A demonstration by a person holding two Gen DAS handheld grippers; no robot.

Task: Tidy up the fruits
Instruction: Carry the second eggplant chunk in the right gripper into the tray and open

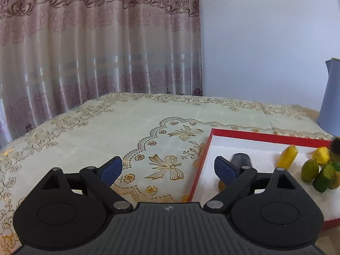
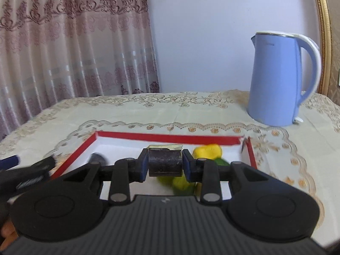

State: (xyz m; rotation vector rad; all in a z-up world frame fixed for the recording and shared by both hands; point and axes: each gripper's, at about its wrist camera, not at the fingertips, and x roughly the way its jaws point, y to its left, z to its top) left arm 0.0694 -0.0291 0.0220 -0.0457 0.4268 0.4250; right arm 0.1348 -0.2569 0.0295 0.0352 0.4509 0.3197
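With the right gripper [image 2: 165,164] jaws clamped on a dark block [image 2: 165,163], we should lower it into bare red tray [image 1: 199,161] floor near the other dark piece [image 1: 242,159], left gripper [image 1: 167,169] jaws wide and empty.

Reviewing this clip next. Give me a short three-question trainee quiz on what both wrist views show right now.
1. True or false: the left gripper holds a fruit.
2. What does the right gripper clamp? A) a yellow fruit B) a dark cylindrical piece C) the kettle
3. Fill in: the fruits lie inside a red-rimmed ____.

Key: 1 false, its jaws stand open and empty; 2 B; 3 tray.
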